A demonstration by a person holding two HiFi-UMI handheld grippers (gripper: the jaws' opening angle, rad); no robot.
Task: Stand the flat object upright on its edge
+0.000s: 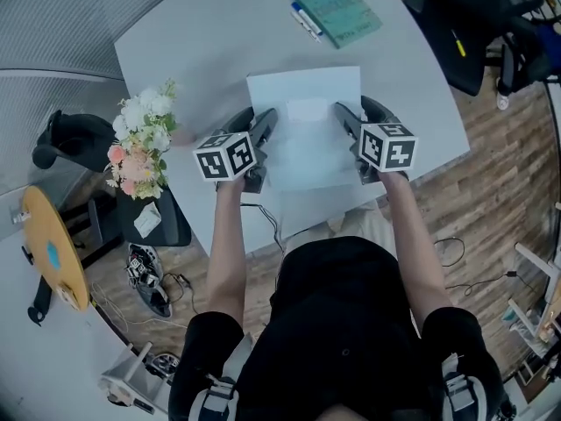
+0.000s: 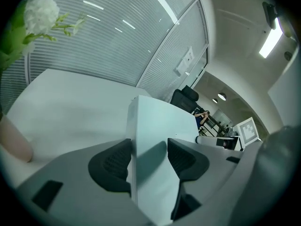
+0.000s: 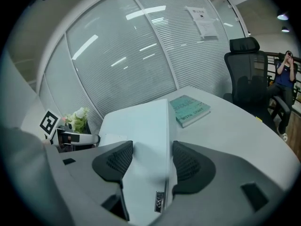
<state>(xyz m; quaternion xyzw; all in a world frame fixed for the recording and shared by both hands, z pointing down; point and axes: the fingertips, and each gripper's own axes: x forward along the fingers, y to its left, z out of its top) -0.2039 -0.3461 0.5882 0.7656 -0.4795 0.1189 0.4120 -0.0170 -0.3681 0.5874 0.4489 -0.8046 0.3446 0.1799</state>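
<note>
Left tool is clenched on the flat white box: one pad is on the narrow left edge face, the other on the broad face beside it. Right tool is clenched on the same box at its opposite side, with one pad on the broad face and the other against the thin side face with a small label. In the head view the tools hold the box's left and right sides, each held by a bare forearm. The box is over the middle of the white worktop, broad face towards the camera. I can't tell if it lies flat or is tipped up a little. Past the box, at the far end of the worktop, is a teal book with a pen touching its left side. Flowers are off the worktop's left edge, near the left tool. A black office chair stands beyond the worktop, in front of a curved glass wall with blinds.
</note>
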